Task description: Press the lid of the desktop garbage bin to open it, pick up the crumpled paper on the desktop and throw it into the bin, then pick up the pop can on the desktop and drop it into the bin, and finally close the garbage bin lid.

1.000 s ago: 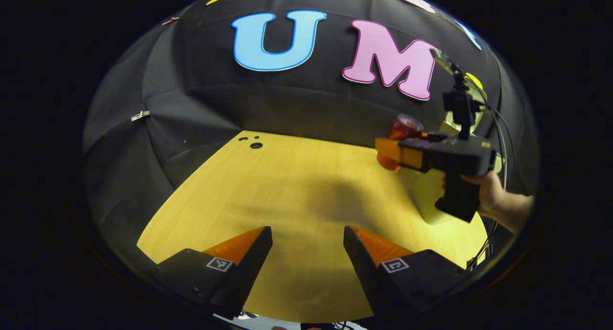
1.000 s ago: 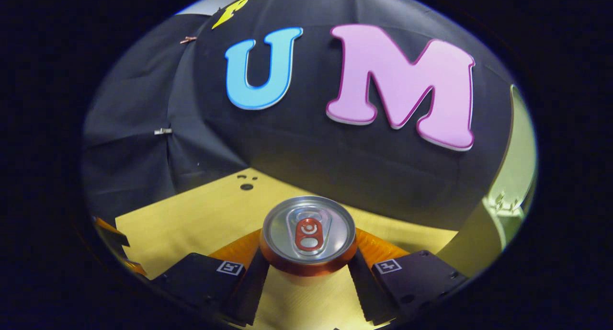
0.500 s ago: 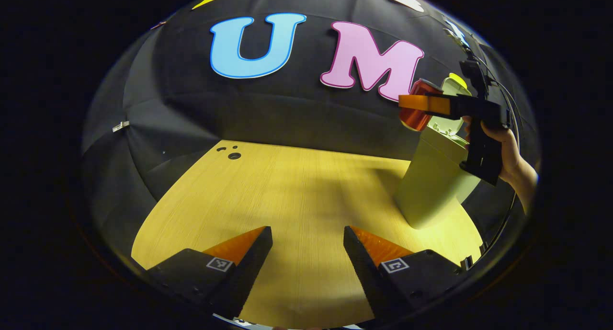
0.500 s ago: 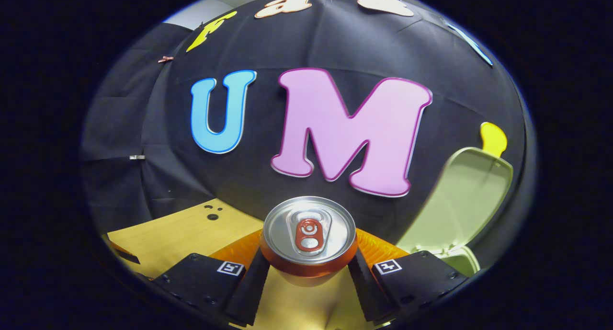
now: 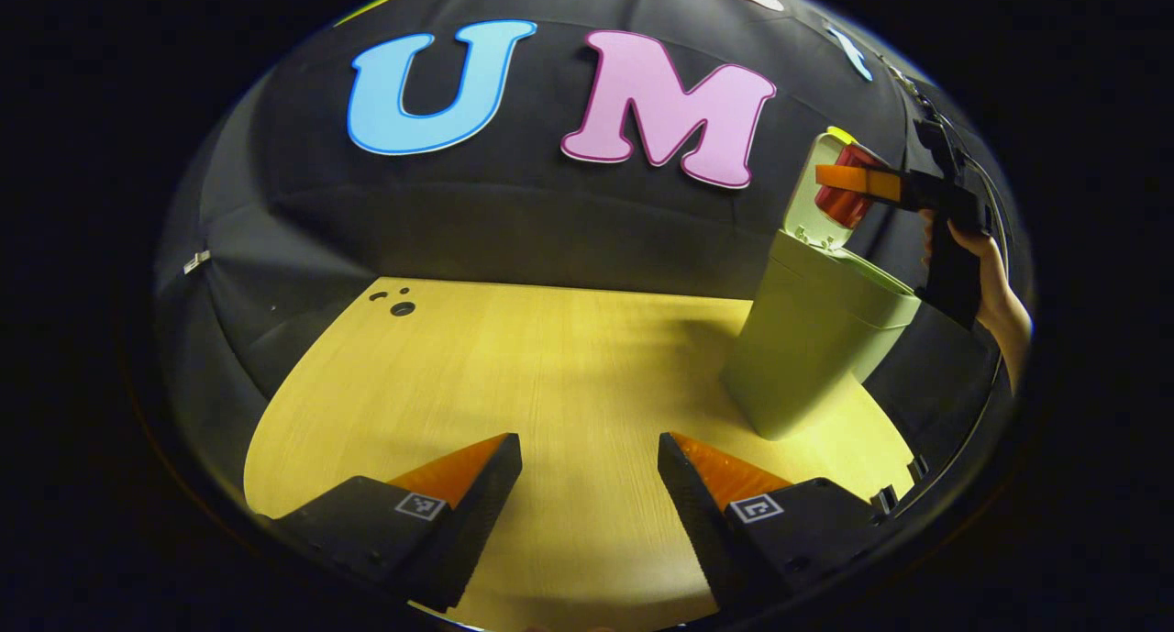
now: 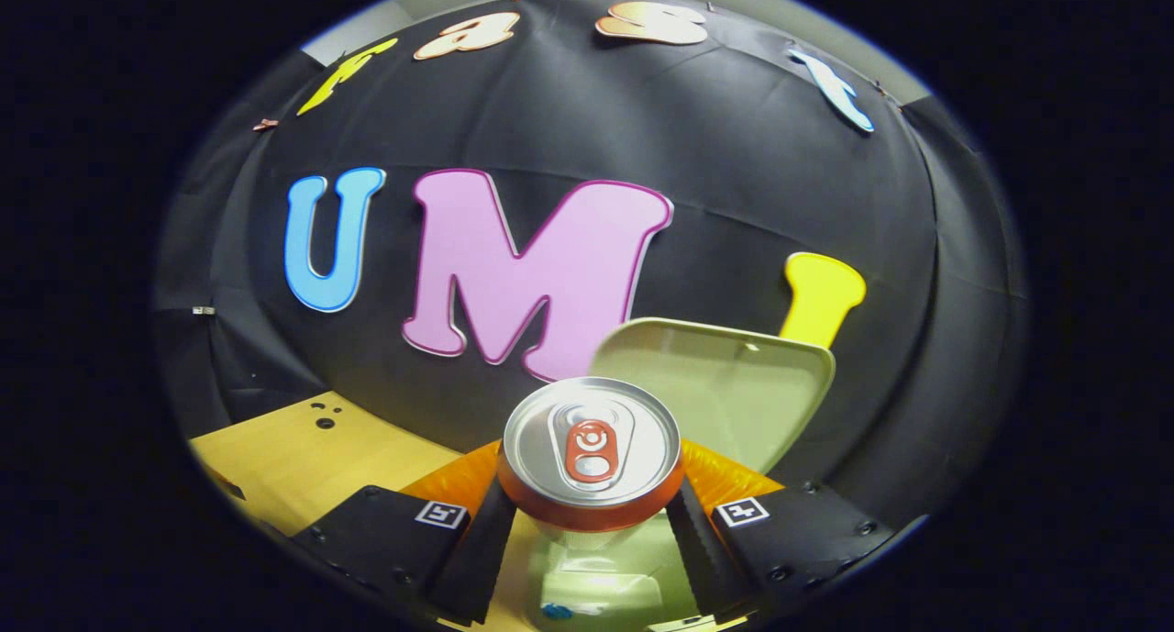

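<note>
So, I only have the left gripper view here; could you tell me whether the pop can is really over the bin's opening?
Observer: Yes. In the right gripper view the garbage bin's open mouth shows directly below the pop can, between the right gripper's jaws.
Operator: Thank you. Is the grip on it sound?
Observer: Both jaws press on the can's sides, just under its rim.
Operator: And which way is the can turned?
Observer: Its silver top faces the gripper's camera, with the red pull tab lying flat, and the raised lid stands behind it.
</note>
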Available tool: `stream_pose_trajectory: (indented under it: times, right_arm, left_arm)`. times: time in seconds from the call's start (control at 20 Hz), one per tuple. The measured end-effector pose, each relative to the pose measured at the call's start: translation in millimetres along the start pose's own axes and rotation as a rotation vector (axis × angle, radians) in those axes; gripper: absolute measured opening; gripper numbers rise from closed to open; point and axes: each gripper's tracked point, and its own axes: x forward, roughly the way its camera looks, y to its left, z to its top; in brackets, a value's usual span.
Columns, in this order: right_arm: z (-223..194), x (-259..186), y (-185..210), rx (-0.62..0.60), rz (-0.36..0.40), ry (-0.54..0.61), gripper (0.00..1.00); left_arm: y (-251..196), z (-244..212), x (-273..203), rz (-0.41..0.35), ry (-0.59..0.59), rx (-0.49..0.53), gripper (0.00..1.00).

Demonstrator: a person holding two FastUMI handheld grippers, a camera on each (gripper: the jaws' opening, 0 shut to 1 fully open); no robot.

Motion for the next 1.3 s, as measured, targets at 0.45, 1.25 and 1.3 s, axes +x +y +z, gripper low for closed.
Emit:
stream_pose_trajectory:
  times: [0.45,1.25,1.3]
  right_arm:
    - [-58.5,-5.2,-44.9,0.018,-0.036,0.101,0.83]
    - [-65.3,-13.2,-29.1,0.053,0.047,0.114,0.97]
    - [-54.2,-17.3,-30.0,0.054,0.038,0.099,0.97]
  left_arm:
    - [-23.1,-7.6,11.8,0.014,0.040,-0.020,0.96]
    - [-24.6,-28.3,-15.4,0.132,0.030,-0.119,0.96]
    - [-20.5,-28.5,-21.0,0.133,0.023,-0.120,0.96]
